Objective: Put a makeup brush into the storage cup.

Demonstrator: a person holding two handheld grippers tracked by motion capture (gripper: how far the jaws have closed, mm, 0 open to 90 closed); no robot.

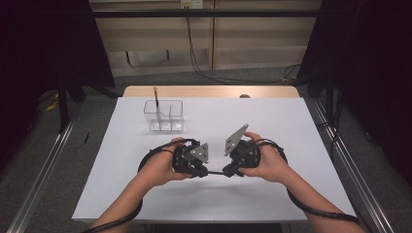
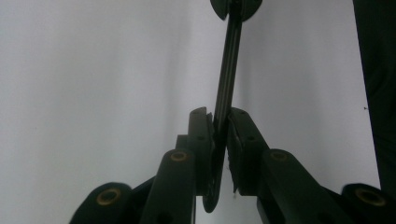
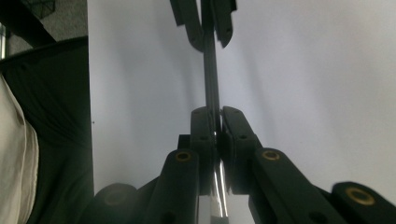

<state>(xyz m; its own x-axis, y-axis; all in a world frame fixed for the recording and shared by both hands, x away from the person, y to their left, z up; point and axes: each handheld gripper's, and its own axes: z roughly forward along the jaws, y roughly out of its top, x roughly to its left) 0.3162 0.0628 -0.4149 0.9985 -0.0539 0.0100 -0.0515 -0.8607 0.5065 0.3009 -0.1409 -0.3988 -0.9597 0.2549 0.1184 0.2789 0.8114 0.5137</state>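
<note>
1. My left gripper (image 1: 208, 171) and my right gripper (image 1: 228, 171) face each other low over the white table (image 1: 291, 126), near its front edge, and each is clamped on one end of the same thin dark pen (image 1: 216, 173).
2. In the left gripper view the pen (image 2: 227, 84) runs up from between my closed jaws to the other gripper at the top of the frame; the pads pinch its shaft from both sides.
3. In the right gripper view the same pen (image 3: 211, 70) runs up from my closed jaws to the left gripper's jaws (image 3: 205, 21). The end nearest me looks shiny (possibly a metal section, though I cannot tell for sure).
4. The step in hand looks like pulling the pen apart, or passing it from one gripper to the other. To do it well I would keep both grippers in line with the shaft, so that any pull runs straight along it and does not bend it.
5. One grip should stay firm while the other moves; a sideways twist could make the thin shaft slip from the pads.
6. The clear divided holder (image 1: 164, 115), with one stick (image 1: 156, 97) standing in it, sits well apart toward the far left of the table, the likely place for the pen.
</note>
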